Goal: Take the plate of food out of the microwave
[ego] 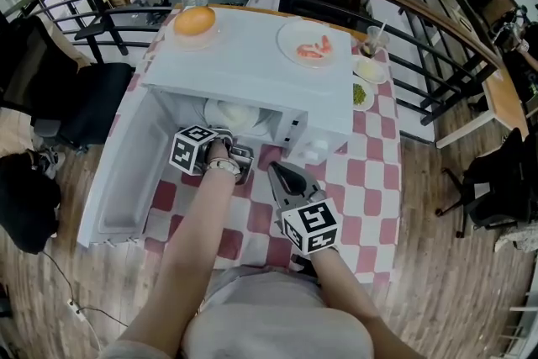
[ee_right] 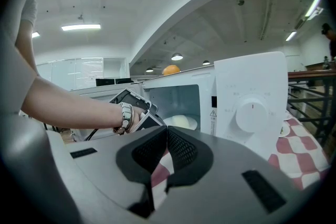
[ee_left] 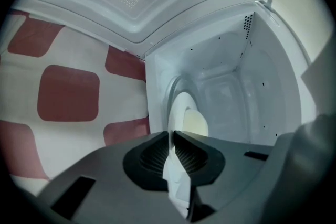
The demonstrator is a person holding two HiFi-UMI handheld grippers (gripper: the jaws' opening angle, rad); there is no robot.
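1. Tongs: the left tongs [ee_left: 171,134] pinch the rim of the white plate [ee_left: 180,108], forearm stretched into the open microwave [ego: 252,63]. The right tongs [ee_right: 167,128] are closed on nothing, held back over the checked tablecloth [ego: 370,181].
2. Smooth and round, the plate sits inside the glossy white cavity, carrying pale domed food [ee_left: 195,124].
3. Only the left gripper view shows ribbed black pads [ee_left: 156,157] squeezing the rim.

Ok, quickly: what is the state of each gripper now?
Left gripper: closed on the rim of the plate inside the microwave.
Right gripper: closed, holding nothing.
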